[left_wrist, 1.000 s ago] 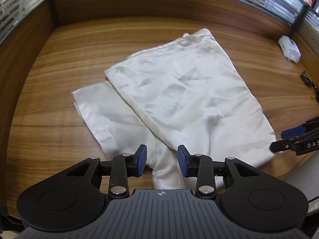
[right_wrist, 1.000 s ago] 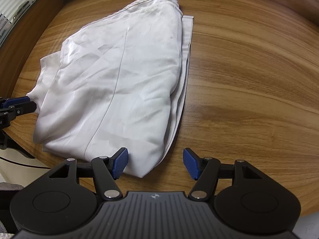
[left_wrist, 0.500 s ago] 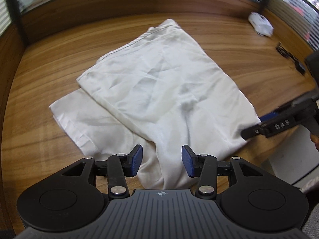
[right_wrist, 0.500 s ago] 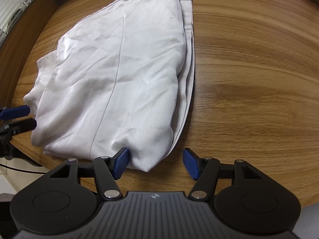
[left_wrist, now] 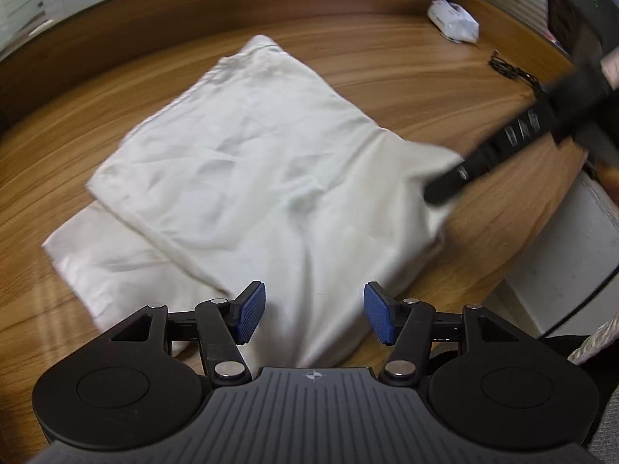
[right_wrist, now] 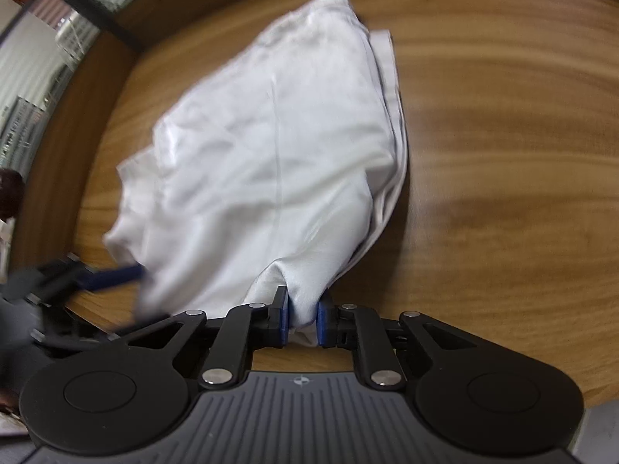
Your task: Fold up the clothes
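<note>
A white garment (left_wrist: 263, 178) lies partly folded on the wooden table (left_wrist: 406, 65), its upper layer skewed over a lower one. My left gripper (left_wrist: 314, 317) is open, its blue pads either side of the garment's near edge, the cloth between them. My right gripper (right_wrist: 302, 323) is shut on the garment's near corner (right_wrist: 301, 294) and bunches it up. In the left wrist view the right gripper (left_wrist: 452, 185) shows as a blurred black arm at the garment's right corner. In the right wrist view the left gripper (right_wrist: 108, 274) shows blurred at the garment's left edge.
A white crumpled packet (left_wrist: 454, 19) and a black cable (left_wrist: 510, 69) lie at the far right of the table. A wooden partition wall (left_wrist: 116, 27) rims the back. The table's near edge (left_wrist: 522, 247) drops to a white surface at the right.
My right gripper has closed on the garment's near corner, which is now bunched and raised. My left gripper has opened wider and shifted right along the near edge.
</note>
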`<state>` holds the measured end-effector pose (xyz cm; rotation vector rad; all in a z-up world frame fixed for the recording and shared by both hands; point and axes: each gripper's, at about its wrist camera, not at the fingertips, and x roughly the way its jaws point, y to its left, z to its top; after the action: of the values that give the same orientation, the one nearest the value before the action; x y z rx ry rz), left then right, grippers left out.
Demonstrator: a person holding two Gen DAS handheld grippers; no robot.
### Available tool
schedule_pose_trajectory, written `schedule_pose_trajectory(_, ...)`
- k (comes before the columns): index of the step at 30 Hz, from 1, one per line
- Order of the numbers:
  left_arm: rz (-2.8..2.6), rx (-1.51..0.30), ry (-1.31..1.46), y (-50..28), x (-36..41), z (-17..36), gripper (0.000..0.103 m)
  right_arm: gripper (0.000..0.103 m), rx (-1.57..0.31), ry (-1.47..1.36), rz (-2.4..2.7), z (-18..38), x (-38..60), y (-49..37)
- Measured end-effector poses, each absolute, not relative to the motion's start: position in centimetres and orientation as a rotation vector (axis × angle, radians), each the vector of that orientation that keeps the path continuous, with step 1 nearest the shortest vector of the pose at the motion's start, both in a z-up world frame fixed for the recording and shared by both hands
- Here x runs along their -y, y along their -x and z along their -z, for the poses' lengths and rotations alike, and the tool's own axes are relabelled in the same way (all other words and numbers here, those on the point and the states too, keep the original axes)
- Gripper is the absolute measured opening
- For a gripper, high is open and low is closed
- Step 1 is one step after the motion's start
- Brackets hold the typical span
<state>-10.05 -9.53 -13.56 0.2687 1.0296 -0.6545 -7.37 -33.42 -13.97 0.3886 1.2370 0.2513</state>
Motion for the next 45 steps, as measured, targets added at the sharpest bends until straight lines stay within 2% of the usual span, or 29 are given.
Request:
schedule_pose_trajectory(8,0.635,-1.003,-0.316,10.7,12.3,15.3,0.065,0.013,-1.202,-0.357,-0.315,11.4,32.6,5.1)
schedule_pose_trajectory(20,0.471,-0.978,-0.318,11.0,12.3,16.7,0.065,0.012,-1.169,-0.341,-0.409,8.1,32.7,3.3)
schedule_pose_trajectory(21,0.46,-0.965,-0.33,11.2,12.1,16.7,0.064,0.012,-1.168,-0.34,-0.411,7.9,32.9,3.3)
schedule_pose_trajectory(23,0.452,-0.942,-0.343,11.4,11.5,16.5,0.044,0.012,-1.169,-0.337,-0.412,7.7,33.3,3.3)
schedule_pose_trajectory(24,0.451,-0.934,-0.344,11.5,11.2,16.4,0.021,0.012,-1.171,-0.337,-0.412,7.7,33.5,3.3)
schedule_pose_trajectory(25,0.454,-0.936,-0.334,11.3,10.7,16.2,0.009,0.011,-1.174,-0.336,-0.41,7.7,33.7,3.4)
schedule_pose_trajectory(30,0.499,-0.96,-0.245,10.2,9.0,14.8,0.004,0.011,-1.21,-0.348,-0.379,8.8,34.9,5.0)
schedule_pose_trajectory(40,0.698,-1.071,-0.214,9.3,7.4,12.1,0.004,0.01,-1.287,-0.424,-0.3,11.0,36.5,10.3)
schedule_pose_trajectory(45,0.755,-1.069,-0.223,7.8,6.9,10.7,0.004,0.01,-1.276,-0.449,-0.257,10.8,36.4,12.5)
